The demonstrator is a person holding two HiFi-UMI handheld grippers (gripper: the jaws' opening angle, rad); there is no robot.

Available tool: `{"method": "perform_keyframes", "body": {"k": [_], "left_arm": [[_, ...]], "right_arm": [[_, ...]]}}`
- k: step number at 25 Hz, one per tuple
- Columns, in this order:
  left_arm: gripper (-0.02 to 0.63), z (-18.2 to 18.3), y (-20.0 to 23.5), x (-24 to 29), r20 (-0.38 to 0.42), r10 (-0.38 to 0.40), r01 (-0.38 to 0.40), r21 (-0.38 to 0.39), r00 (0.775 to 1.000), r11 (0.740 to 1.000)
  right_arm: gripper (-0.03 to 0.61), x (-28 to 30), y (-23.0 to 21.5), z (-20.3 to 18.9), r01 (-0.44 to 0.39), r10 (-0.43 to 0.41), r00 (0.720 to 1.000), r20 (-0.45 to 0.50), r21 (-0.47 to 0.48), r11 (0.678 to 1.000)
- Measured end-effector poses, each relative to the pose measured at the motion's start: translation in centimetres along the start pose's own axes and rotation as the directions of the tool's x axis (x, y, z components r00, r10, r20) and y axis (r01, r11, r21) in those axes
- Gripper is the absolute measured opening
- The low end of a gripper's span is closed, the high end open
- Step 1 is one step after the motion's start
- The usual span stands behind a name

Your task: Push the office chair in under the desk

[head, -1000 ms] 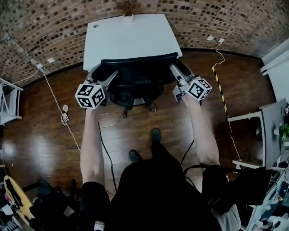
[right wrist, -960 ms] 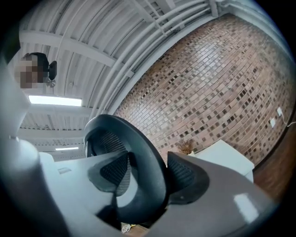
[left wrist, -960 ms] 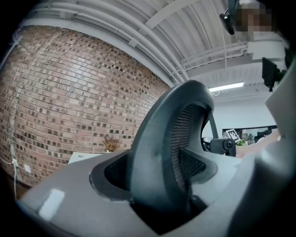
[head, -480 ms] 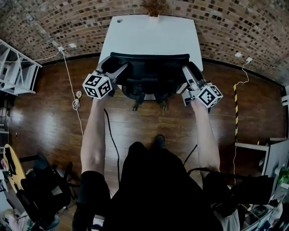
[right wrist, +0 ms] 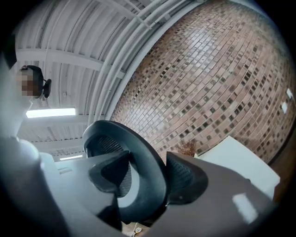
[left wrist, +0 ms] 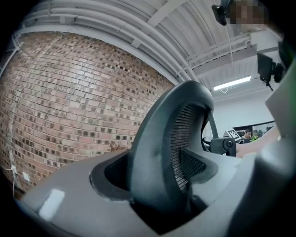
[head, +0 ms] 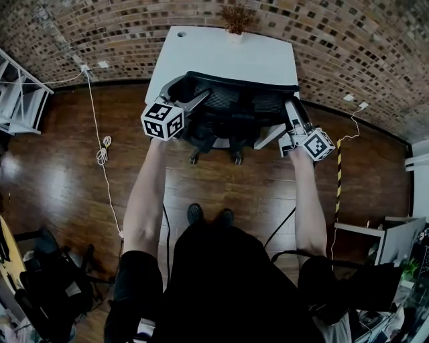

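Observation:
The black mesh office chair (head: 234, 100) stands at the front of the white desk (head: 221, 53), its backrest overlapping the desk's front edge. My left gripper (head: 201, 99) is shut on the left rim of the backrest. My right gripper (head: 292, 110) is shut on the right rim. In the left gripper view the dark rim (left wrist: 157, 125) fills the gap of the left gripper (left wrist: 157, 173), touching both pads. In the right gripper view the rim (right wrist: 148, 157) sits the same way in the right gripper (right wrist: 148, 178). The seat is hidden under the desk; the wheeled base (head: 214, 151) shows.
A potted plant (head: 236, 17) sits at the desk's far edge by the brick wall. A white cable (head: 102, 151) lies coiled on the wood floor at left, near a white rack (head: 17, 100). Striped tape (head: 337, 174) and another desk (head: 395, 234) are at right.
The chair and both grippers have moved towards the desk, and the backrest now overlaps its front edge. The person's feet have stepped forward. Both grips have stayed on the backrest.

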State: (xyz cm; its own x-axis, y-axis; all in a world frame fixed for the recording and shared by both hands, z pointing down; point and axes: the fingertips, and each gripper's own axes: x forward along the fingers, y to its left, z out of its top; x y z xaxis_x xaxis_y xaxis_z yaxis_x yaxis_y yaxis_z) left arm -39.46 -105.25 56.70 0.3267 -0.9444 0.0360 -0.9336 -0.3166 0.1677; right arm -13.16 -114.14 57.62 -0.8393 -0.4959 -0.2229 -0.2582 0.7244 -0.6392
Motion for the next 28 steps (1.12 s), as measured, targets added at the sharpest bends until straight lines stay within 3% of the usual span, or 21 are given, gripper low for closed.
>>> {"method": "perform_keyframes", "body": {"k": [5,13,15,17,20,22,24,26,28], "left_arm": [[0.431,-2.0,2.3,1.5,0.017,-0.022,0.022,-0.006,1.0,1.0],[0.43,1.2,3.6,-0.3,0.026,-0.063,0.062,0.013,0.998,0.998],[0.43,0.6,4.0,-0.1,0.031,-0.08,0.08,0.013,0.996,0.997],[0.43,-0.1,4.7,0.1,0.022,-0.101,0.101,0.0,0.995,0.995],[0.43,0.0,5.2,-0.3,0.019,-0.128,0.128,-0.01,0.992,0.992],[0.43,0.3,5.3,-0.5,0.033,-0.129,0.129,-0.002,0.991,0.992],[0.43,0.4,5.5,-0.5,0.054,-0.14,0.14,0.002,0.989,0.99],[0.396,1.0,6.5,-1.6,0.117,-0.136,0.14,-0.029,0.984,0.99],[0.385,2.3,8.7,-5.6,0.24,-0.04,0.069,-0.113,0.97,0.991]], "right_arm": [[0.238,2.8,1.2,-1.0,-0.14,0.14,0.99,0.018,-0.003,0.99],[0.239,4.3,4.8,-1.0,-0.133,0.134,0.991,0.029,-0.033,0.991],[0.213,3.6,4.6,-1.3,-0.116,0.118,0.993,0.027,-0.049,0.992],[0.143,2.1,4.4,-1.5,-0.086,0.089,0.995,0.049,-0.065,0.994],[0.143,-0.5,6.1,-2.0,-0.055,0.059,0.997,0.044,-0.093,0.994],[0.143,-2.4,7.1,-3.7,-0.021,0.019,1.0,-0.02,-0.104,0.994],[0.138,-5.2,5.8,-7.2,0.097,-0.109,0.986,-0.126,-0.101,0.99],[0.14,-7.9,4.9,-11.0,0.189,-0.206,0.956,-0.208,-0.098,0.977],[0.143,-9.2,7.9,-13.9,0.139,-0.15,0.965,-0.214,-0.063,0.988]]}}
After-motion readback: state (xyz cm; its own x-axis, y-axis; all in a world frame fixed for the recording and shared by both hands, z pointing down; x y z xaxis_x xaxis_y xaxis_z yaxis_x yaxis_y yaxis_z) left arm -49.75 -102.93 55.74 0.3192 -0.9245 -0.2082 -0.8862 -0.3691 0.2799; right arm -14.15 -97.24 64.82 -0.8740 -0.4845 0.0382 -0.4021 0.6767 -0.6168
